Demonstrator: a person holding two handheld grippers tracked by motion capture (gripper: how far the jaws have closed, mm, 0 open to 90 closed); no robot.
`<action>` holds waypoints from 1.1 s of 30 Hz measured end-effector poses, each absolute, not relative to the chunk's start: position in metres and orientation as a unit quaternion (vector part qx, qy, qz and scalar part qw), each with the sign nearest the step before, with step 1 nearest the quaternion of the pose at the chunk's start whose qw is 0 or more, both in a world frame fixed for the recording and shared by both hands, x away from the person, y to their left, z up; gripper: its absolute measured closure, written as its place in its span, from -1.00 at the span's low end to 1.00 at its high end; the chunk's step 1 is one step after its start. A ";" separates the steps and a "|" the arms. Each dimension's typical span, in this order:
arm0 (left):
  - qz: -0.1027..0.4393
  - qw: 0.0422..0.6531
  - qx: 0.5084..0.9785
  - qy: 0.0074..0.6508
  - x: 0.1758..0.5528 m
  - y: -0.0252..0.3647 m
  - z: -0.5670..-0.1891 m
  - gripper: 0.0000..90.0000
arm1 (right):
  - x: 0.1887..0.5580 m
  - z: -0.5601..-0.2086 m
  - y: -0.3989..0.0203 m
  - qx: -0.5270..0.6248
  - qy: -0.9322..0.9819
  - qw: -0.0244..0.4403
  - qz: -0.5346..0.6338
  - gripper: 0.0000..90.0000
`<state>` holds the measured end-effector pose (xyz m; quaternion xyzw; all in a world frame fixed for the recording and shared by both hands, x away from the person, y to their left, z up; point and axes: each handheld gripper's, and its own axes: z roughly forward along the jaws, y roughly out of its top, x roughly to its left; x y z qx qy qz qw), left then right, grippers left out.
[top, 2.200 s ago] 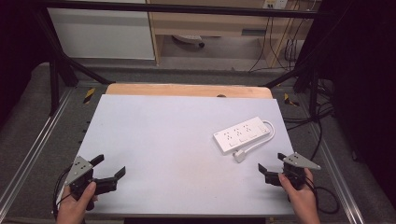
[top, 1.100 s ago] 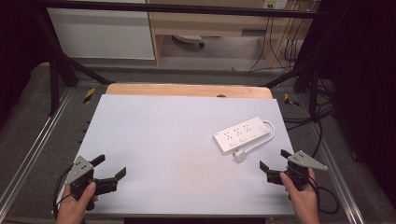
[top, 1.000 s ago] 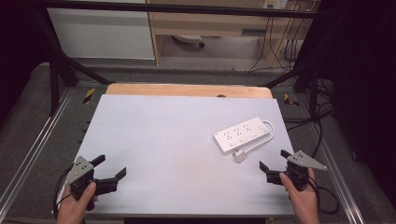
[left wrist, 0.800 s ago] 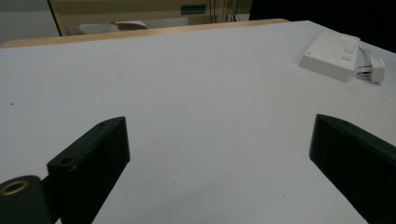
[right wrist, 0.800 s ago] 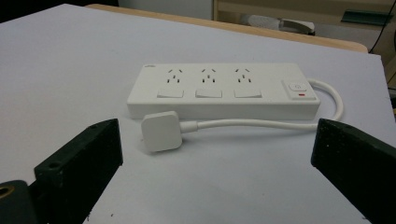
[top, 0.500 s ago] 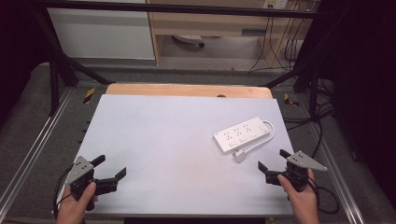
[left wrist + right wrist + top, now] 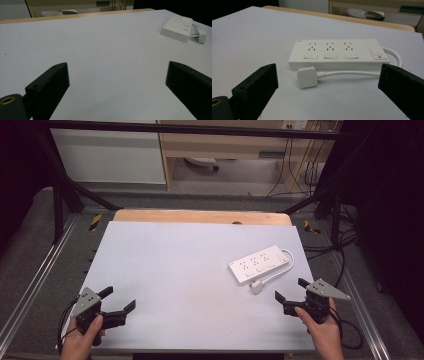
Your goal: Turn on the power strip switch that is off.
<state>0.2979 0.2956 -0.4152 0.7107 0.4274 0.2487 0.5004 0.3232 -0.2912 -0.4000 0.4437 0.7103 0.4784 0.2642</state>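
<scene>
Nearest, left gripper (image 7: 119, 301) sits at the table's (image 7: 175, 270) near-left corner, jaws wide apart, holding nothing. Right gripper (image 7: 290, 290) at near-right edge, jaws also spread wide, empty, pointed at the plug (image 7: 306, 77) just ahead. Plug lies flat, just beside the white power strip (image 7: 339, 53), cord (image 7: 352, 73) looping round its switch end. Strip sits right of table centre.

On the table (image 7: 175, 265), the power strip (image 7: 260, 264) lies right of the frame's centre, its plug (image 7: 256, 287) just below it. The left gripper (image 7: 119, 301) sits at lower left, the right gripper (image 7: 289, 290) at lower right, near the plug.
</scene>
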 end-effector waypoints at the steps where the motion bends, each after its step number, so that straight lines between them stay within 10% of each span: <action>1: 0.249 0.500 0.711 0.427 0.298 0.296 -0.415 -0.89 | 0.324 -0.399 -0.291 0.443 0.712 0.260 0.478 -0.92; 33: 0.242 0.489 0.722 0.425 0.299 0.293 -0.418 -0.89 | 0.354 -0.349 -0.279 0.414 0.724 0.267 0.483 -0.92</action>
